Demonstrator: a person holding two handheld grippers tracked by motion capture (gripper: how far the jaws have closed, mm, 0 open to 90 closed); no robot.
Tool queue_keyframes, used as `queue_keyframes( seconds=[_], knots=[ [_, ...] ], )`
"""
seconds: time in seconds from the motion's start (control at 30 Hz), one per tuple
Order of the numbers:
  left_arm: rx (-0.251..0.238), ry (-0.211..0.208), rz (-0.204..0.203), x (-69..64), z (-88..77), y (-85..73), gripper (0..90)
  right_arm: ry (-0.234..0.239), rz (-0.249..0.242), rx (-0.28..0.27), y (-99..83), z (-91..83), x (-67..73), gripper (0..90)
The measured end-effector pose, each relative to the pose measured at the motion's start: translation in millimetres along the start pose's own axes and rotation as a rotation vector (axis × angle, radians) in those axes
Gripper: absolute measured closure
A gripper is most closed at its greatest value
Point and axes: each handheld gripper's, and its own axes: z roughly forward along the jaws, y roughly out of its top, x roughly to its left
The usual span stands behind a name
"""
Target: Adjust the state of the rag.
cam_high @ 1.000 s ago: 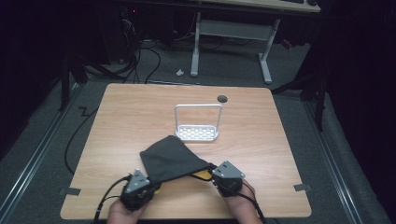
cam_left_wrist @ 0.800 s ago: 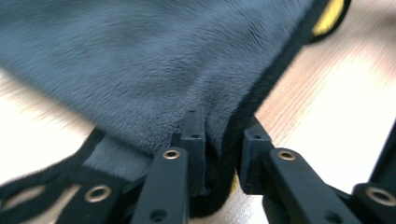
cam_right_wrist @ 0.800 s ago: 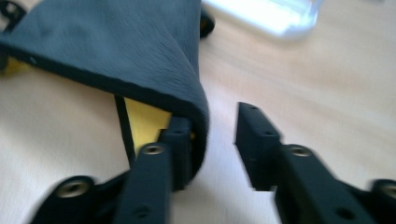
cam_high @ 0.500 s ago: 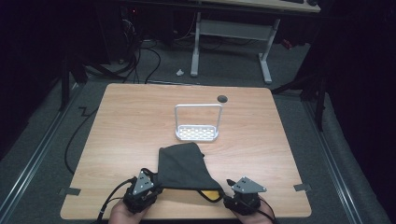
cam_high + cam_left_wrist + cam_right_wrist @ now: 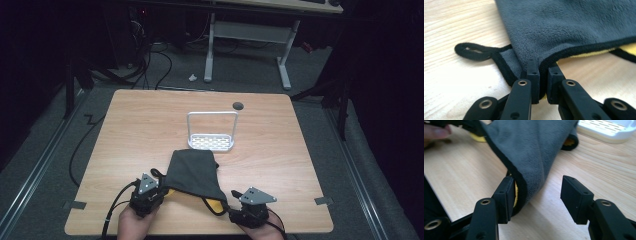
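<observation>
Cloth (image 5: 194,172), grey with a yellow underside and black trim, lies folded on the near half of the bench (image 5: 140,130), just in front of a white rack (image 5: 212,135); folding looks partly done, one layer already over another; left tongs (image 5: 543,75) are pressed together on the near left corner, beside its black hanging loop (image 5: 471,50); right tongs (image 5: 537,192) stand spread, the cloth's edge resting against one jaw but not pinched; judged from this, the right corner is let go or not yet taken, and squaring or a further fold remains.
</observation>
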Motion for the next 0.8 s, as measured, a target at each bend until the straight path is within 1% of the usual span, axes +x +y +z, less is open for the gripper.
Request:
queue_keyframes(
  seconds=[0.07, 0.13, 0.17, 0.2, 0.23, 0.3, 0.37, 0.4, 0.43, 0.47, 0.53, 0.57, 0.6, 0.67, 0.7, 0.77, 0.8],
  knots=[
    [-0.006, 0.026, -0.018, 4.9, 3.4, 2.3, 84.0, 0.006, -0.004, -0.004, 0.1, -0.3, 1.7, 46.2],
    [-0.006, 0.039, -0.038, 11.5, 5.2, 3.6, 84.2, 0.003, -0.002, -0.008, -0.2, -1.0, 1.6, 46.6],
    [-0.008, 0.039, -0.05, 14.0, 5.2, 3.7, 84.2, 0.001, -0.002, -0.011, -0.5, -1.7, 0.6, 46.7],
    [-0.008, 0.033, -0.058, 15.5, 4.8, 3.4, 84.2, -0.002, 0.008, -0.014, -0.9, -3.0, -0.4, 47.2],
    [-0.006, 0.031, -0.057, 15.3, 4.1, 2.8, 84.2, -0.009, 0.014, -0.02, -1.3, -3.9, -2.1, 48.5],
    [0.0, 0.024, -0.048, 12.9, 1.9, 0.7, 84.2, -0.051, 0.031, -0.023, -1.0, -3.8, -6.6, 53.6],
    [0.013, -0.001, -0.041, 9.1, -1.9, -3.1, 84.0, -0.084, 0.051, -0.021, 1.9, 1.9, -12.9, 59.4],
    [0.013, -0.001, -0.041, 9.1, -1.9, -3.1, 83.6, -0.096, 0.052, -0.013, 4.5, 8.0, -16.4, 61.9],
    [0.018, -0.017, -0.036, 7.1, -4.2, -5.4, 83.6, -0.096, 0.052, -0.013, 4.5, 8.0, -16.4, 61.9],
    [0.023, -0.041, -0.016, 2.5, -9.4, -10.2, 82.6, -0.091, 0.061, 0.01, 12.1, 25.1, -22.8, 62.6],
    [0.03, -0.059, -0.003, -2.1, -14.4, -13.8, 80.9, -0.078, 0.078, 0.013, 19.7, 38.1, -25.7, 60.8],
    [0.034, -0.066, 0.001, -4.1, -16.4, -14.9, 80.2, -0.06, 0.092, 0.014, 25.4, 45.4, -27.3, 58.3],
    [0.035, -0.066, 0.009, -6.2, -17.6, -15.7, 79.5, -0.042, 0.103, 0.01, 31.3, 52.1, -28.2, 56.7],
    [0.037, -0.064, 0.031, -8.3, -18.6, -16.9, 77.4, -0.019, 0.109, 0.003, 42.1, 65.8, -29.9, 52.7],
    [0.036, -0.066, 0.035, -8.3, -18.4, -17.3, 76.4, -0.011, 0.11, 0.013, 46.3, 73.1, -29.5, 51.2],
    [0.034, -0.076, 0.023, -7.2, -17.9, -17.4, 74.7, -0.001, 0.103, 0.04, 50.8, 87.7, -27.3, 51.0],
    [0.034, -0.078, 0.019, -6.7, -17.8, -17.3, 74.4, 0.019, 0.105, 0.051, 51.5, 92.8, -25.6, 55.4]
  ],
)
